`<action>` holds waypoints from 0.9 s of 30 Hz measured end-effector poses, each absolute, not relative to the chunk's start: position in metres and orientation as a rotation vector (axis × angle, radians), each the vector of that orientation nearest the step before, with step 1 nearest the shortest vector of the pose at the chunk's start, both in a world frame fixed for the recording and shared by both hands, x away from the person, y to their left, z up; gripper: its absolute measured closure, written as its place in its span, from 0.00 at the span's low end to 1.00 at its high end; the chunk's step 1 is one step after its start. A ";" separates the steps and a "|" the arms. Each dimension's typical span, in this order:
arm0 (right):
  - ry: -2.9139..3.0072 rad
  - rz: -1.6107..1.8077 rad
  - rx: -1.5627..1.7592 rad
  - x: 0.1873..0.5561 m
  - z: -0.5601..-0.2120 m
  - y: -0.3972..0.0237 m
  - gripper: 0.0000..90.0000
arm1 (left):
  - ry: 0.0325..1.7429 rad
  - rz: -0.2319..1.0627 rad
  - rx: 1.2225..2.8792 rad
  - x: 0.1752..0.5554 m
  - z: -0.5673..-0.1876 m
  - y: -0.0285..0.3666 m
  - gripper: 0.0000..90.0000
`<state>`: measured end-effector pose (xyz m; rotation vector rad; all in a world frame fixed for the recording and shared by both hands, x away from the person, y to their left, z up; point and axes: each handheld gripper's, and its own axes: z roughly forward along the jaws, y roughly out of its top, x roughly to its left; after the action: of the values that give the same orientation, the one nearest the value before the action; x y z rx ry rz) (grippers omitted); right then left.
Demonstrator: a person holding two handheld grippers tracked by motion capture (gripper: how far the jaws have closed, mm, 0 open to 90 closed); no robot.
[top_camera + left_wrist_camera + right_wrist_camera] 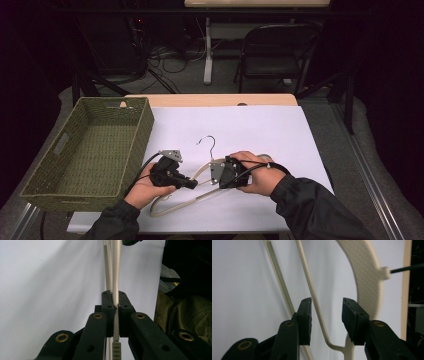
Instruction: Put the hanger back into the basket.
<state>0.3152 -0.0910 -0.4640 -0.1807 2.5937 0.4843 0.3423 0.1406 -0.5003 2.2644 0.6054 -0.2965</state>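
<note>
Lying flat on the white table cover (260, 130), the cream plastic clothes hanger with a thin dark wire hook (207, 172) is resting just right of the green woven rectangular basket (87, 150), its hook pointing away from the person. The left gripper (191, 184), coming in from the basket's side, is clamping its black jaws tight on one of the hanger's slim bars, and the left gripper view is showing the pads (109, 307) pressing that pale bar from both sides. The right gripper (218, 172), on the far side of the hanger from the basket, is standing with its jaws apart; in the right gripper view a thin cream rod (312, 293) is passing between the pads (305, 320) without being pressed. Beyond the basket, a dark folding chair (277, 55) is standing on the floor.
</note>
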 end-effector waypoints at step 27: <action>2.576 0.543 -0.039 0.311 -0.443 -0.124 0.60 | 0.852 -0.236 2.143 0.333 -0.446 0.181 0.97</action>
<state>0.3114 -0.1243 -0.4434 -0.0391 2.5757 0.5427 0.3325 0.1806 -0.4461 2.1434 0.8522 -0.2365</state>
